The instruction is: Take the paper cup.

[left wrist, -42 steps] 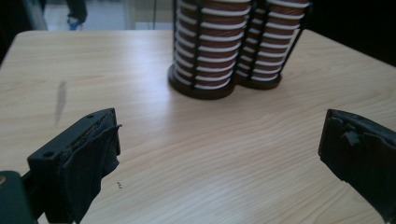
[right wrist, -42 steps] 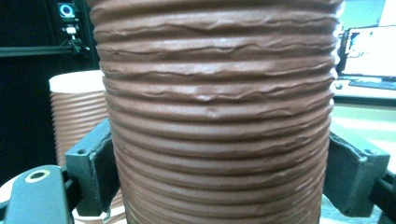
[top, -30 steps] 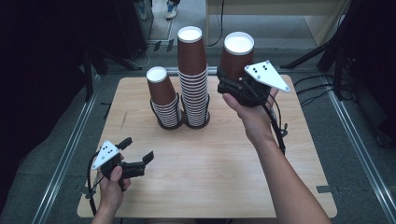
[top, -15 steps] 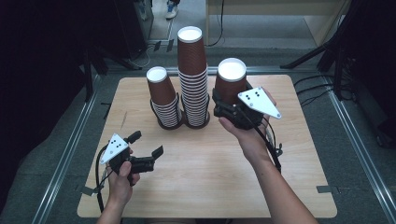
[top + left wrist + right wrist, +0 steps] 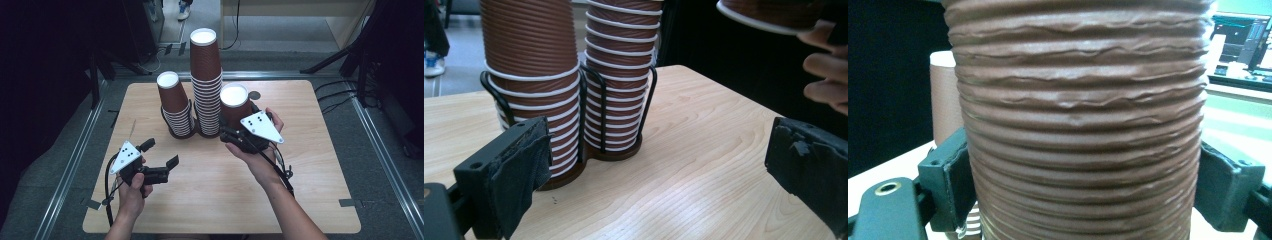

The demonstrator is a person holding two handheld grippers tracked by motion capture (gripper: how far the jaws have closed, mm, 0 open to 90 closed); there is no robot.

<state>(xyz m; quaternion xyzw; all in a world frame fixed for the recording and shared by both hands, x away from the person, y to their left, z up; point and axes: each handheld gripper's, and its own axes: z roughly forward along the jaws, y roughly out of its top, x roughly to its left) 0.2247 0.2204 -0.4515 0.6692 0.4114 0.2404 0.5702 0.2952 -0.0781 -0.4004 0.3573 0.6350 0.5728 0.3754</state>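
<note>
Seen from above, our right gripper (image 5: 234,136) has its jaws clamped on either side of a single ribbed brown paper cup (image 5: 236,109), which we hold upside down, white base upward, just beside the tall stack (image 5: 205,75) and above the bench (image 5: 310,165). The right gripper view confirms the grip: both pads press the cup's (image 5: 1078,125) corrugated wall, its long axis roughly vertical. Our left gripper (image 5: 159,161) is spread wide and holds nothing, well apart from the cup, toward the near left of the bench. The wire holder (image 5: 589,95) carries the tall stack and a shorter stack (image 5: 172,105). We judge that the right hand, being nearer, governs any coming move, with the stacks lying just to its left.
</note>
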